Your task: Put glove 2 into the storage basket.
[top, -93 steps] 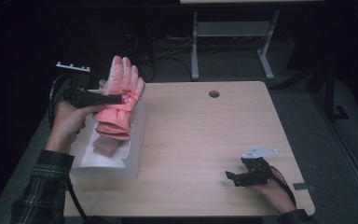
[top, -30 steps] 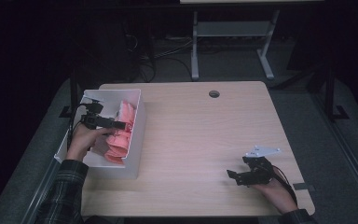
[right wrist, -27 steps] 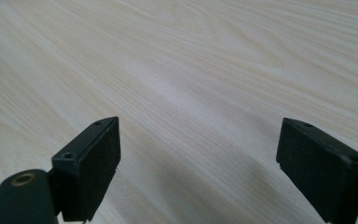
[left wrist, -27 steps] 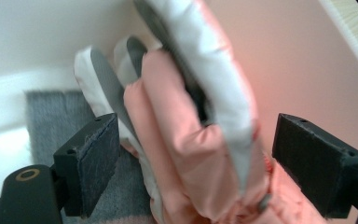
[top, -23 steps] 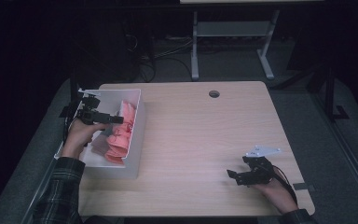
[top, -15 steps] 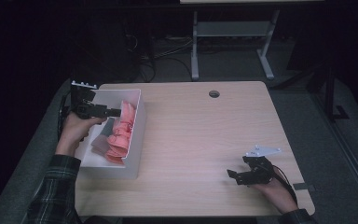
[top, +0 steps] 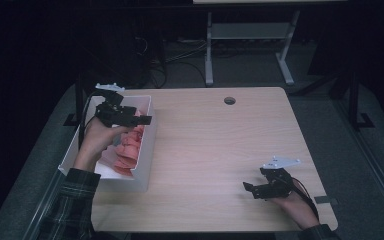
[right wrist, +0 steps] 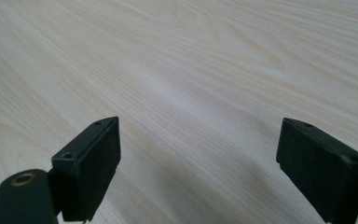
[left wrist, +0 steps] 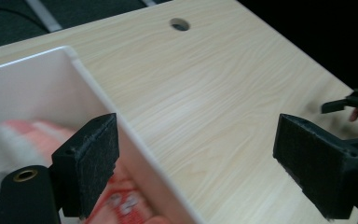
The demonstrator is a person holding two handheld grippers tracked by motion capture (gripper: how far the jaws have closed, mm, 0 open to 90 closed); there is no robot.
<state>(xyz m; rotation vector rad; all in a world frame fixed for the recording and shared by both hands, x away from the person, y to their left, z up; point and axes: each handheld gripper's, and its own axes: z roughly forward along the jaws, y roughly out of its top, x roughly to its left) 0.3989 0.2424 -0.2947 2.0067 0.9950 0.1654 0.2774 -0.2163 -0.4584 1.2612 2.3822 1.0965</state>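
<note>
Change since the earlier frames: my left gripper had the pink gloves lifted above the white bin; the gloves now lie inside the bin, and the gripper has let go and come up and toward the far end. My right gripper has stayed where it was.

Item, gloves: pink, bunched in the bin's near half, partly behind my left hand in the high view. In the left gripper view a pink glove shows blurred behind the left pad.

Item, bin: white, open-topped, at the table's left edge, long side running away from me.

Item, left hand: forearm in a plaid sleeve reaches in from the lower left, wrist raised over the bin, gripper roughly level and pointing toward the table's middle.

Item, left gripper: jaws wide apart, nothing between the pads, touching nothing. The bin's wall runs below and between them.

Item, right hand: low at the table's near right corner, gripper pointing left along the top.

Item, right gripper: jaws wide, empty, bare wood between them.

Item, surroundings: pale wooden table with a round cable hole near the far edge. A white stand sits on the dark floor beyond. Nothing lies between the two grippers.
</note>
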